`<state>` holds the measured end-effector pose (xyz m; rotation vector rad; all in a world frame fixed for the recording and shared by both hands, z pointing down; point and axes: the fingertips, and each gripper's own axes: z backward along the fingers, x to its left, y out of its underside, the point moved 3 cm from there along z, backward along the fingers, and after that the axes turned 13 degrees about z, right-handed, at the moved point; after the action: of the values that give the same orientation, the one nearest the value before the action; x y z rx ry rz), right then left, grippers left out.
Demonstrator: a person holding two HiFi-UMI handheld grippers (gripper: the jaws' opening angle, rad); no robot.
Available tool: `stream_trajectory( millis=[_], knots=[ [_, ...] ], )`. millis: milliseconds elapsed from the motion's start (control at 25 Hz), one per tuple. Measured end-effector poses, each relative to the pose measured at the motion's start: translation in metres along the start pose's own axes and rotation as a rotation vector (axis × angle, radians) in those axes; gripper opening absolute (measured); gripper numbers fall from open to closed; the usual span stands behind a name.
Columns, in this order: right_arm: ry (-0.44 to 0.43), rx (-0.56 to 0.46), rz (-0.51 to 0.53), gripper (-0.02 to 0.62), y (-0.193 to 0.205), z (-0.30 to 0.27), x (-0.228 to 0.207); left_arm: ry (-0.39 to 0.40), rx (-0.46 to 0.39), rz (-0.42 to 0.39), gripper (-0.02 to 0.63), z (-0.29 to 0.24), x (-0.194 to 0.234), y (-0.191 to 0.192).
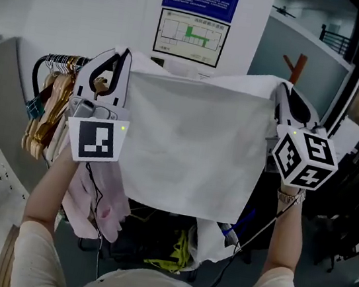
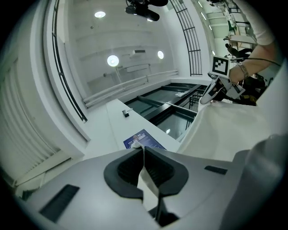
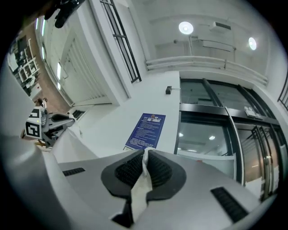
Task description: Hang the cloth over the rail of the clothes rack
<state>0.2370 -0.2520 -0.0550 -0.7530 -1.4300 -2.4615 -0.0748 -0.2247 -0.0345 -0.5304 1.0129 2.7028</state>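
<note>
A white cloth [image 1: 189, 144] hangs spread out in front of me, held up by its two top corners. My left gripper [image 1: 117, 57] is shut on the upper left corner, and a strip of cloth [image 2: 147, 177] shows pinched between its dark pads. My right gripper [image 1: 283, 89] is shut on the upper right corner, the fabric [image 3: 139, 184] caught between its pads. The clothes rack's black rail [image 1: 50, 60] curves at the left, below and beside the left gripper, with wooden hangers [image 1: 47, 110] on it. The cloth is not touching the rail.
A pink garment [image 1: 101, 198] hangs under my left arm. More white fabric and yellow items [image 1: 180, 250] lie low behind the cloth. A wall with posters [image 1: 192, 38] is straight ahead. Dark furniture [image 1: 355, 219] stands to the right.
</note>
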Motion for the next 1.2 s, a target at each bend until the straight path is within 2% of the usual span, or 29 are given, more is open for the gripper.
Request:
stream_trajectory(
  millis=[160,280,360,480,720,800,960,1040,1120,1200],
  knots=[
    [0.016,-0.015,0.080,0.031,-0.016,-0.028,-0.012,0.022,0.002,-0.065,0.018,-0.034,0.015,-0.003],
    [0.050,-0.041,0.142,0.031,-0.034,-0.049,-0.026,0.028,0.005,-0.088,0.018,-0.064,0.029,-0.006],
    [0.075,-0.060,0.169,0.031,-0.045,-0.065,-0.031,0.028,0.005,-0.132,0.018,-0.083,0.039,-0.007],
    [0.087,-0.073,0.163,0.031,-0.050,-0.088,-0.034,0.022,0.026,-0.187,0.018,-0.110,0.050,0.001],
    [0.094,-0.049,0.134,0.031,-0.028,-0.126,-0.040,0.005,0.091,-0.214,0.018,-0.152,0.049,0.040],
    [0.074,-0.036,0.133,0.031,-0.015,-0.136,-0.041,0.021,0.117,-0.253,0.018,-0.162,0.041,0.056],
    [-0.033,0.014,0.137,0.031,0.009,-0.152,-0.039,0.072,0.136,-0.300,0.018,-0.170,0.028,0.081],
    [-0.072,0.039,0.159,0.031,0.016,-0.161,-0.038,0.100,0.155,-0.348,0.019,-0.175,0.024,0.089],
    [-0.101,0.054,0.188,0.031,0.021,-0.170,-0.035,0.146,0.186,-0.407,0.018,-0.180,0.017,0.096],
    [-0.155,0.082,0.200,0.031,0.029,-0.178,-0.028,0.229,0.263,-0.491,0.020,-0.181,0.004,0.113]
  ],
)
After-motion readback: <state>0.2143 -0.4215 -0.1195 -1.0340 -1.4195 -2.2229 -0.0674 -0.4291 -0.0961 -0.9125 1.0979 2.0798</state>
